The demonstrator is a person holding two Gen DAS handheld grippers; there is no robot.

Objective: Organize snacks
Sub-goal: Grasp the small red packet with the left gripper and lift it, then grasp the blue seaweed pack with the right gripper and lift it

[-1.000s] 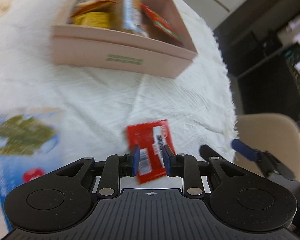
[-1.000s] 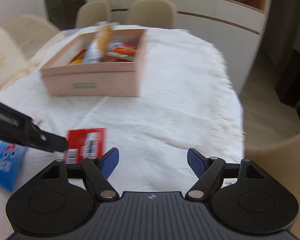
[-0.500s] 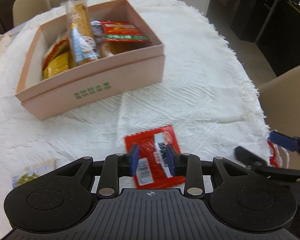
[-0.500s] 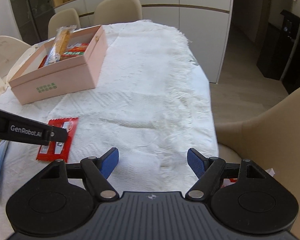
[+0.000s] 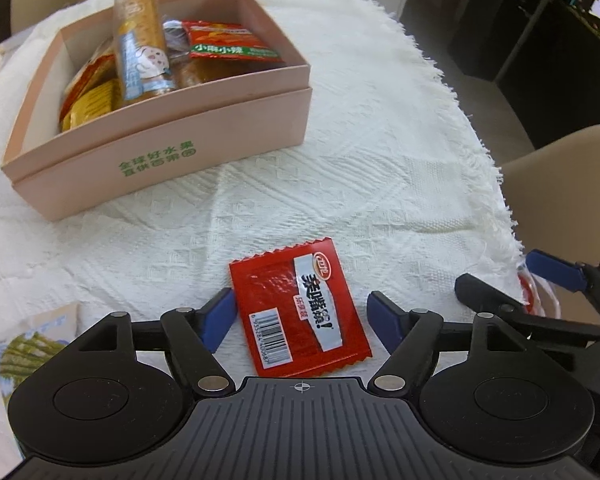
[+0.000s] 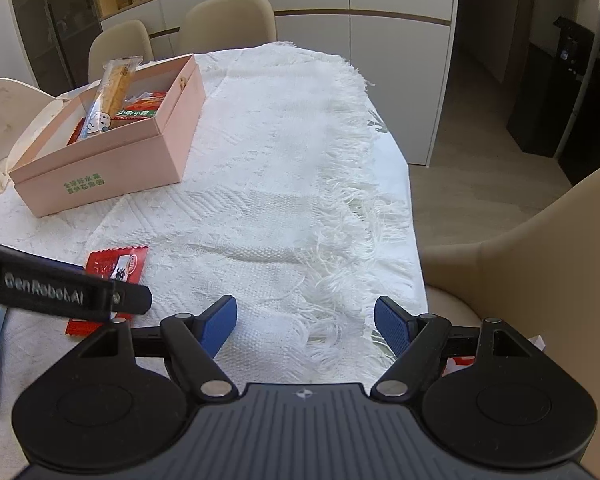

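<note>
Snacks are partly sorted: several packets are standing in the pink box [image 5: 156, 148], while a red packet [image 5: 300, 308] is lying flat on the white cloth [image 5: 380, 160] covering the bench, in front of the box. A second ago the left gripper [image 5: 302, 312] was clenching that red packet; now its fingers [image 5: 220, 312] are opening wide, sitting on either side of the packet without pressing it. The right gripper [image 6: 306, 320] is hovering near the cloth's fringed edge, its fingers [image 6: 392, 324] spread with nothing between them, as before.
</note>
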